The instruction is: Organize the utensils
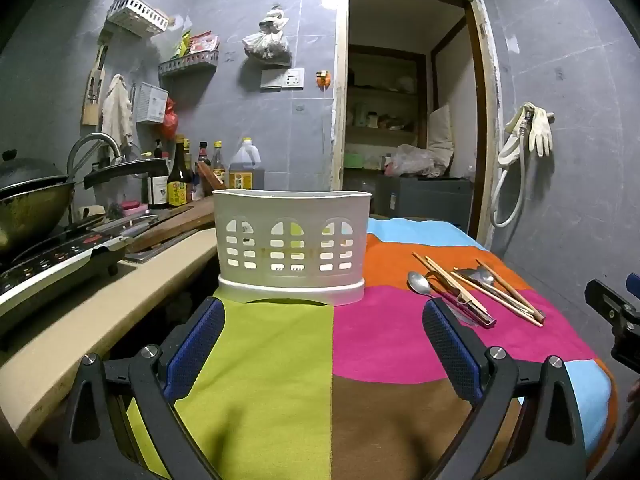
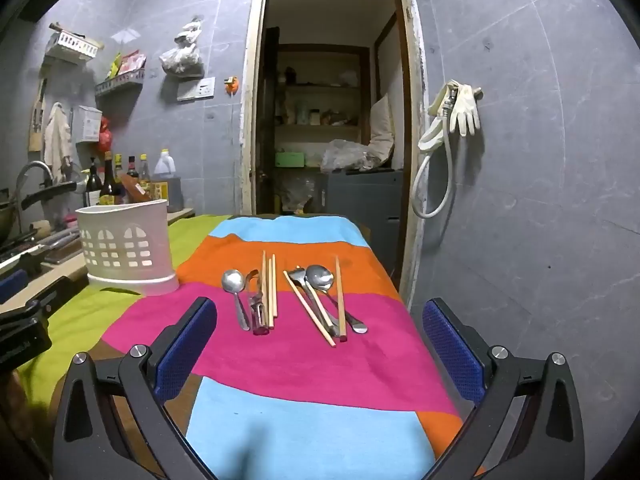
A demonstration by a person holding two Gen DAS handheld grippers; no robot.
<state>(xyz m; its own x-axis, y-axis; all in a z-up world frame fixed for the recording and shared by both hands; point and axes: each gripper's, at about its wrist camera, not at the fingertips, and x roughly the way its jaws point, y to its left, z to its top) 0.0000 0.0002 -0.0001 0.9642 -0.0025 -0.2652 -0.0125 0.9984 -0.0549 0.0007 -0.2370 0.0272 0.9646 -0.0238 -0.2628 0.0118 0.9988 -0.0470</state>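
A white slotted utensil basket (image 1: 291,244) stands upright on the colourful cloth, straight ahead of my left gripper (image 1: 324,344), which is open and empty. It also shows at the left in the right wrist view (image 2: 128,248). Utensils lie on the cloth in two loose groups: a metal spoon (image 2: 236,292), a peeler (image 2: 256,304) and chopsticks (image 2: 272,288) on the left, another spoon (image 2: 320,280), a fork and more chopsticks (image 2: 340,296) on the right. The same pile shows in the left wrist view (image 1: 472,288). My right gripper (image 2: 320,344) is open and empty, just short of the utensils.
The striped cloth (image 2: 304,420) covers a table. A counter (image 1: 100,312) with an induction cooker (image 1: 52,260), wok (image 1: 28,200), sauce bottles (image 1: 180,180) and a sink tap runs along the left. An open doorway (image 2: 328,120) lies behind the table. A hose and gloves (image 2: 460,108) hang on the right wall.
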